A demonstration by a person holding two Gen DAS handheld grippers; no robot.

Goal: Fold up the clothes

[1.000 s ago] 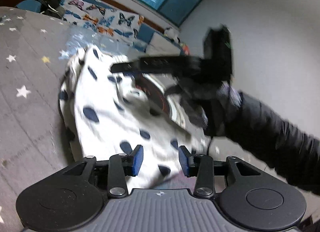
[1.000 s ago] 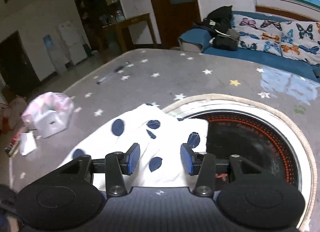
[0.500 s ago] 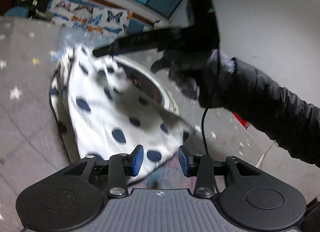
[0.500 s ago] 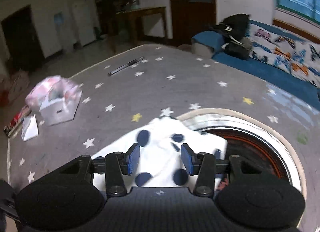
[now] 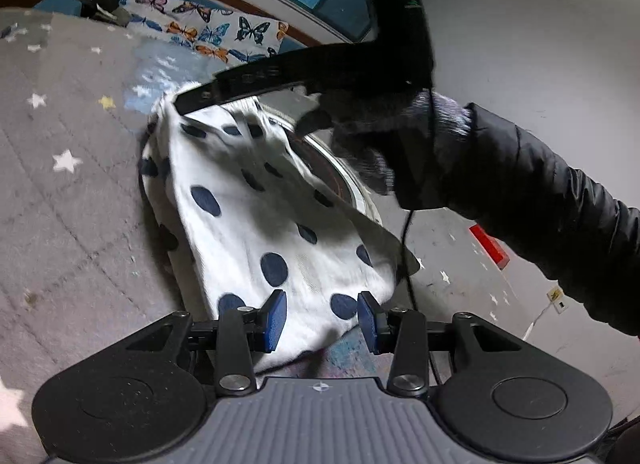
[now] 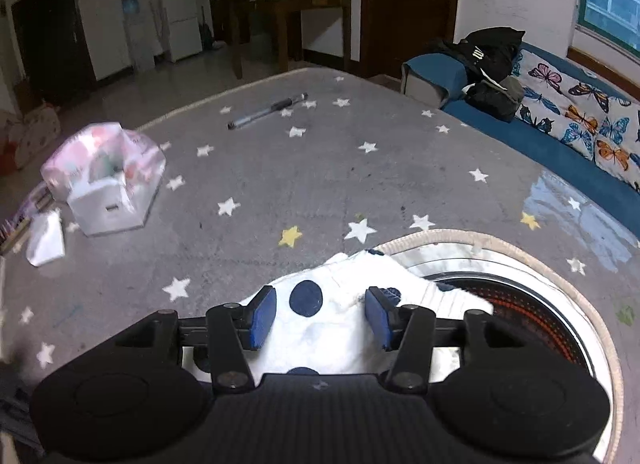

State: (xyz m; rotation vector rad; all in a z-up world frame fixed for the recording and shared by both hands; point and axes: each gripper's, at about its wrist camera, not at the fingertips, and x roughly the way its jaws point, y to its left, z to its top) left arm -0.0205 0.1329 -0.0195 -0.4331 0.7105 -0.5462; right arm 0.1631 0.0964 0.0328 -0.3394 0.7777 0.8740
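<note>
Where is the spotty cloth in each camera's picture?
Left wrist: the cloth fills the middle, running from the left gripper up to the right gripper.
Right wrist: the cloth sits low in the middle, between the right gripper's fingers.
Shared landmark: the round heater lies under the cloth in both views.

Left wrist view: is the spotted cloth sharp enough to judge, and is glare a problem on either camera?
Left wrist: spotted cloth soft and smeared near the right tool; heavy fisheye bend. Right wrist: sharp centre, window glare patch on the star tablecloth, tissue pack blurred at the edge.
</note>
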